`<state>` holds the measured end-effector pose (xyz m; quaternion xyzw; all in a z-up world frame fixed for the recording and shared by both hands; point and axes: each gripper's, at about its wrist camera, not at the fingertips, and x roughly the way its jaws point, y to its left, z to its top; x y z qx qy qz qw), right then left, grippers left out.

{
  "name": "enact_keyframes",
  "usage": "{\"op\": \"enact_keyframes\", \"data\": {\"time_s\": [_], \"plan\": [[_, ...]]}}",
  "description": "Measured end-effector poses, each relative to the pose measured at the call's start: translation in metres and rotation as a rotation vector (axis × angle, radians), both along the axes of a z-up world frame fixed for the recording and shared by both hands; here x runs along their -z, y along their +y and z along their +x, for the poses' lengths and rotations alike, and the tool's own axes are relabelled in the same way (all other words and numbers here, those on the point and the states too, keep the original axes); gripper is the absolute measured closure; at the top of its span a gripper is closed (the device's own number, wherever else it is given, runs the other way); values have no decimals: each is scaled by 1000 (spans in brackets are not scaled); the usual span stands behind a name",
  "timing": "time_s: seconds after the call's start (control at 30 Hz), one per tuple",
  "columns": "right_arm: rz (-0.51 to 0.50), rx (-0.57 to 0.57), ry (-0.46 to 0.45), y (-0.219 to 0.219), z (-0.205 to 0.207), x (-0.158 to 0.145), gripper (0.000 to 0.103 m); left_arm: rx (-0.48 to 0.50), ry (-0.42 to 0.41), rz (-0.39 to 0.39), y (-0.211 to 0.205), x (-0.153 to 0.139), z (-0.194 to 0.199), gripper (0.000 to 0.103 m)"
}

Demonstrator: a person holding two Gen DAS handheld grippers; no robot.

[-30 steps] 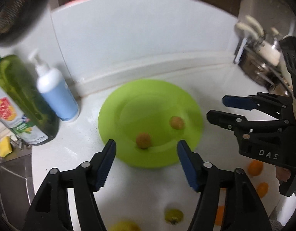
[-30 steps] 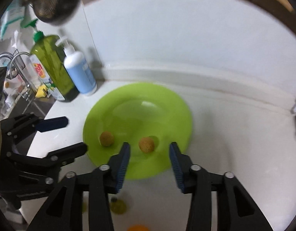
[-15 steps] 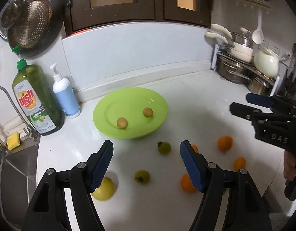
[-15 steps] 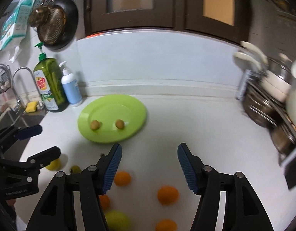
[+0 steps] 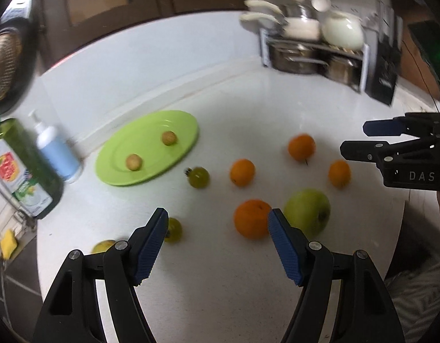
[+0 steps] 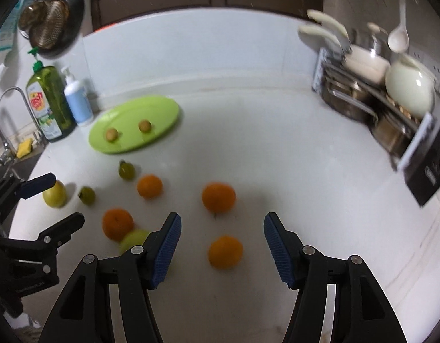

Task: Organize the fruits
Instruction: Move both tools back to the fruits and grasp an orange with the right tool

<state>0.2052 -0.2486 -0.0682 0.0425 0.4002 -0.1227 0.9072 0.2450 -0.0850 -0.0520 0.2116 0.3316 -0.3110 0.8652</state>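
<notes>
From the left wrist view, the left gripper (image 5: 217, 237) stands empty, jaws roughly half open, above the white counter (image 5: 220, 285); a large orange (image 5: 252, 218) lies just off its right pad, beside a green apple (image 5: 307, 210). Centre it before closing.

From the right wrist view, the right gripper (image 6: 221, 244), jaws parted and empty, frames a small orange (image 6: 225, 252). Descend squarely, then carry to the green plate (image 6: 160, 111), which holds two small brown fruits.

Yellow fruit (image 5: 103, 246), near left: mostly hidden behind left gripper (image 5: 217, 238) finger. Green apple (image 6: 133, 238): partly covered by right gripper (image 6: 221, 241) finger and an orange (image 6: 117, 223). Dish soap bottle (image 5: 18, 168): cut by frame edge, label blurred. Pot rack (image 5: 314, 54), far right: motion-blurred.
</notes>
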Motion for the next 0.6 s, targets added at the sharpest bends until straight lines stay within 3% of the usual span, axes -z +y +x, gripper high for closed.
{"op": "enact_keyframes", "data": {"time_s": [0.3, 0.6], "plan": [[23, 40, 92, -4, -6, 32, 42, 133, -10, 75, -15, 29, 2, 32], [46, 27, 109, -7, 3, 41, 43, 180, 37, 67, -24, 38, 14, 38]]}}
